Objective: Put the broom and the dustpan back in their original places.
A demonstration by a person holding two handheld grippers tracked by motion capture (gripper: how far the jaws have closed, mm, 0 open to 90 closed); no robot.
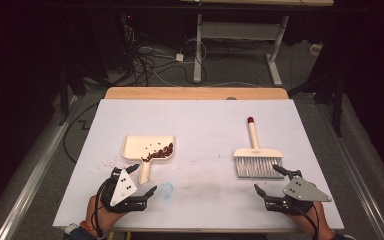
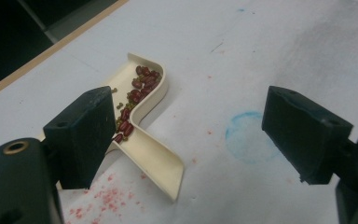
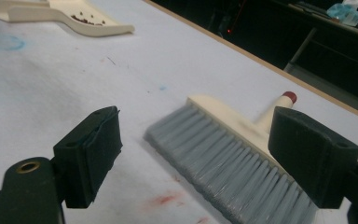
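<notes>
My left claw point(image 1: 144, 178) is spread wide and holds nothing, low over the table point(image 1: 205, 120) at the near end of the dustpan point(image 1: 149, 150). In the left gripper view, 1 jaw stands beside the pan's handle, perhaps touching it, though the angle is too poor to be sure. The pan lies flat at left of centre, with dark red beans point(image 2: 137, 93) heaped in its corner and spilling down the handle. Red specks point(image 2: 105, 196) dot the sheet by the handle, and a faint blue ring point(image 2: 249, 137) is just to its right. My right claw point(image 1: 269, 178) is spread too, empty, just short of the brush point(image 1: 257, 160) and its grey bristles.
</notes>
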